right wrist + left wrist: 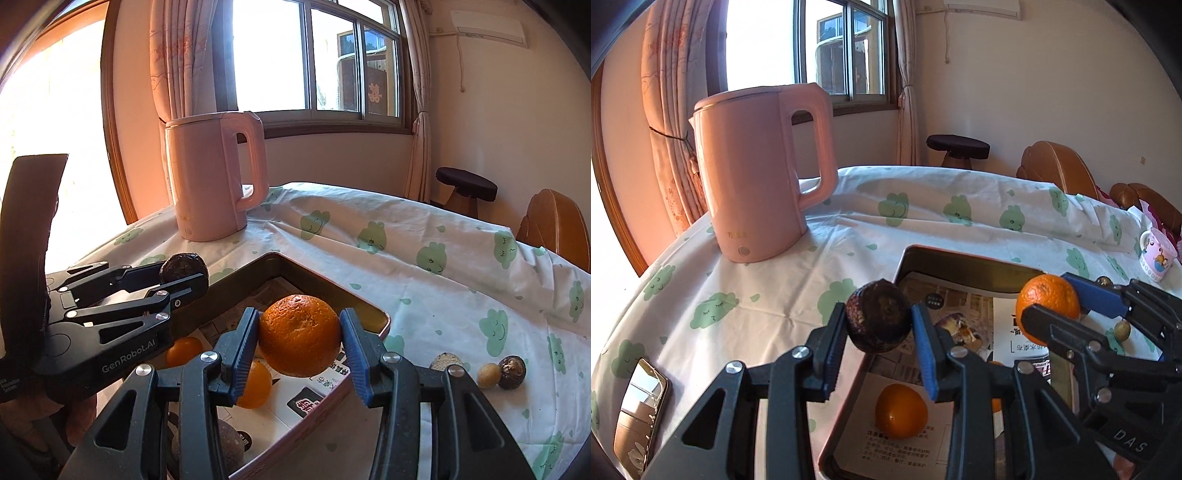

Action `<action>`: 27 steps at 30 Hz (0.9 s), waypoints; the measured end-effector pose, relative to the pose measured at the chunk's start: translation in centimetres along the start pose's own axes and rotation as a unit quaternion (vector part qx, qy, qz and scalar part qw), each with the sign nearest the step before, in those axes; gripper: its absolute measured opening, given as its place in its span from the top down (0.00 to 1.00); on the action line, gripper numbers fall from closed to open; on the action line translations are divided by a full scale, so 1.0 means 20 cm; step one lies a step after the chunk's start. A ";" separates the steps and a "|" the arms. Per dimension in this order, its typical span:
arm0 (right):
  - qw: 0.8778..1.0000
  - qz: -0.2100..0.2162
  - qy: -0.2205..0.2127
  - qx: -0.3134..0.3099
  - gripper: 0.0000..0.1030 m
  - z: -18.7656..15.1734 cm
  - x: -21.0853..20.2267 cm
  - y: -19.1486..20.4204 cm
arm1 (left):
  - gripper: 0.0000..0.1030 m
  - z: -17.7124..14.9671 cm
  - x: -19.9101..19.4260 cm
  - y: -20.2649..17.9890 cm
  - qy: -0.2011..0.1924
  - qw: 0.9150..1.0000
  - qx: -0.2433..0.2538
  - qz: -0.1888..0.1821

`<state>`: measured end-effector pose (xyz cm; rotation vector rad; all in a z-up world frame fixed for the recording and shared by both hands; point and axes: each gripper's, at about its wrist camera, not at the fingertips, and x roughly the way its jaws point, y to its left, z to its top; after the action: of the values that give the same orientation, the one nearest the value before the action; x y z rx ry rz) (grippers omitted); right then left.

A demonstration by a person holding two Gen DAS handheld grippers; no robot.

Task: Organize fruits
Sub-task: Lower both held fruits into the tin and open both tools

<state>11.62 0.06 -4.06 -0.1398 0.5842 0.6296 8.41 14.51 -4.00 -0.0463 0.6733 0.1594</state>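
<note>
Both claws tilt downward side by side: the left claw point(879, 325) clamps a dark fruit point(878, 316), the right claw point(300, 341) an orange point(299, 334).

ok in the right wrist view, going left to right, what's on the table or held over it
left gripper holding a dark fruit → pink kettle → orange between the right gripper's fingers → pale round fruit → dark round fruit on the tablecloth

Glossy metal tray point(325, 291), matt cloth tablecloth point(424, 295)
</note>
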 end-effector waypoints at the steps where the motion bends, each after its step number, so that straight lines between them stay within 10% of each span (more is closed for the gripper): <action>1: 1.000 0.002 0.003 0.000 0.54 0.00 0.01 0.01 | 0.64 0.00 0.01 0.01 0.003 1.000 -0.001 0.000; 15: 0.999 0.025 0.030 0.004 0.53 -0.03 0.09 0.02 | 0.61 -0.04 0.02 -0.03 0.004 1.000 0.013 0.001; 22: 1.000 0.024 0.011 0.005 0.41 -0.02 0.00 -0.01 | 0.24 -0.03 -0.05 -0.01 -0.023 1.000 -0.005 -0.002; 27: 1.000 -0.017 0.011 -0.004 0.39 -0.05 -0.09 -0.11 | 0.24 -0.02 -0.07 -0.04 -0.033 0.999 -0.007 -0.007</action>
<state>11.31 -2.87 -4.00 -0.1646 0.5989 0.5989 7.23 13.50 -3.33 -0.0588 0.6059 0.1510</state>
